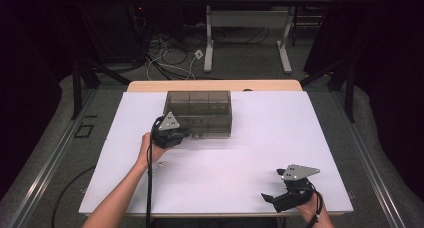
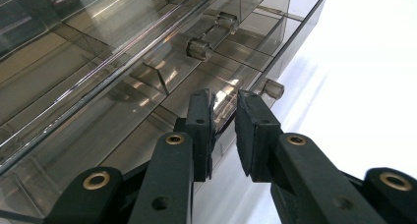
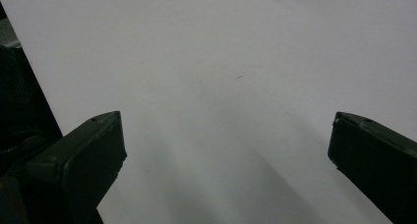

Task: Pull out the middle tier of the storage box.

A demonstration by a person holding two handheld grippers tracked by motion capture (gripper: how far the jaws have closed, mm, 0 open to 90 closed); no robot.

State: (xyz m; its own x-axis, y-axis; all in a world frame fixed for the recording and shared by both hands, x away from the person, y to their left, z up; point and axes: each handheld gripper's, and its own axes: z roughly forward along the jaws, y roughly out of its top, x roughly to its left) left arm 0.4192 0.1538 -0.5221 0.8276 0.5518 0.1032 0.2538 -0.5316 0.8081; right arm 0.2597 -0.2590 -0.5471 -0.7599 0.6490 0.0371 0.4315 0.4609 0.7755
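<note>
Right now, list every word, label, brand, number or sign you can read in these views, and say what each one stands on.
None: no readable text stands anywhere.
The smoky clear drawer box bears no label; its knobs are plain.
The left gripper, with its fingers nearly closed on a drawer knob, and the right gripper carry no markings.
The white table is blank apart from a tiny speck.

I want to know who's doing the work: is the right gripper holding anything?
No, the right gripper has its jaws spread wide over the bare white table, with nothing between them.
</note>
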